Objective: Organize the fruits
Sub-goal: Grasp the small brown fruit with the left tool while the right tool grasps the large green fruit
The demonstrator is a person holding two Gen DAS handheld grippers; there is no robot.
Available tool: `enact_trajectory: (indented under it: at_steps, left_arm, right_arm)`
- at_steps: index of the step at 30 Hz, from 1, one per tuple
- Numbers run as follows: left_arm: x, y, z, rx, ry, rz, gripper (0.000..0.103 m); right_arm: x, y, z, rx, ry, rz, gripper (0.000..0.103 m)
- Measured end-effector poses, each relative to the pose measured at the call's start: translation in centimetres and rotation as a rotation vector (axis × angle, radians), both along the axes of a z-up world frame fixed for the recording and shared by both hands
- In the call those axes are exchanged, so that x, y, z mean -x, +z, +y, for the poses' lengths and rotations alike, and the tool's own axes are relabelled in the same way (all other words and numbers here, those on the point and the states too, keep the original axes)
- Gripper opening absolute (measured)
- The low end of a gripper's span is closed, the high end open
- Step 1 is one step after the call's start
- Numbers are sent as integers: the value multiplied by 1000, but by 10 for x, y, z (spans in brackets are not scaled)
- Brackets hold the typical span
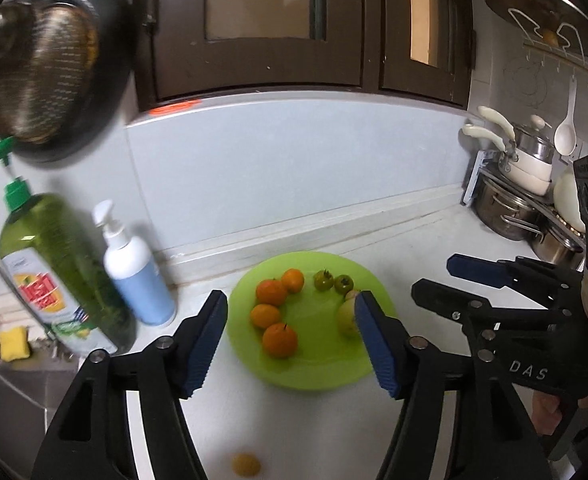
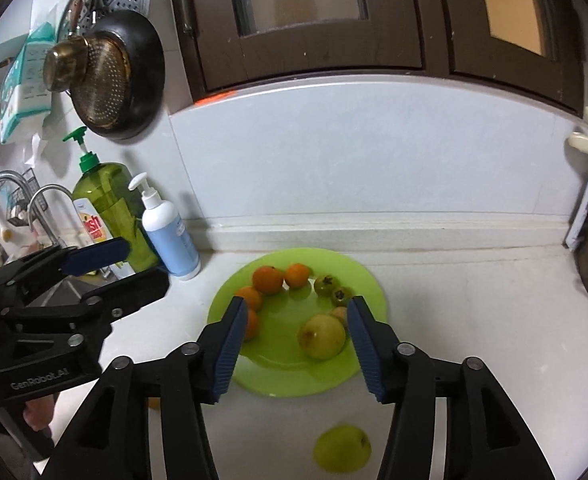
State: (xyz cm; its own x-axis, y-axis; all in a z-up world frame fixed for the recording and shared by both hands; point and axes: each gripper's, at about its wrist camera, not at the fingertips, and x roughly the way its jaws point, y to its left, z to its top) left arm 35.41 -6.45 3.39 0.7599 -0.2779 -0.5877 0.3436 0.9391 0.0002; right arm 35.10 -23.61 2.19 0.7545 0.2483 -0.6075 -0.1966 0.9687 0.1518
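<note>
Round lime-green plastic plate [image 2: 368,276] at frame centre, holding oranges, small green tomatoes, yellow-green guava [image 2: 321,337].

Loose yellow-green guava [image 2: 342,448] on white counter, bottom centre in right wrist view, below right gripper [image 2: 294,350]; jaws open, empty.

Loose small orange fruit [image 1: 245,463] at bottom centre in left wrist view, below left gripper [image 1: 289,344]; jaws open, empty.

Judgement: each gripper nearest own loose fruit.

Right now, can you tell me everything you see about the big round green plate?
The big round green plate looks like smooth, shiny lime-green plastic, flat with a shallow rim. It lies level on the white countertop, near the back wall. On it sit four orange mandarins on its left side, two small green tomatoes at the back, and a yellow-green apple with a smaller pale fruit behind it. Neither gripper touches it.
</note>
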Motion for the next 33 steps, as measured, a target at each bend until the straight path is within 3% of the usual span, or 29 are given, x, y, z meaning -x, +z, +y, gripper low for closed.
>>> enact_trajectory:
  at_steps: [12,26,33]
  left_arm:
    - [56,-24,28,-54,109,-10,73]
    - [101,-79,61,-106,308,16,74]
    - [106,-98,54,-140,297,18,74]
  right_arm:
    - [52,-11,8,10,-80,9,59]
    - [95,-43,29,180,-136,-31,59]
    - [104,-68,17,149,-182,52,63]
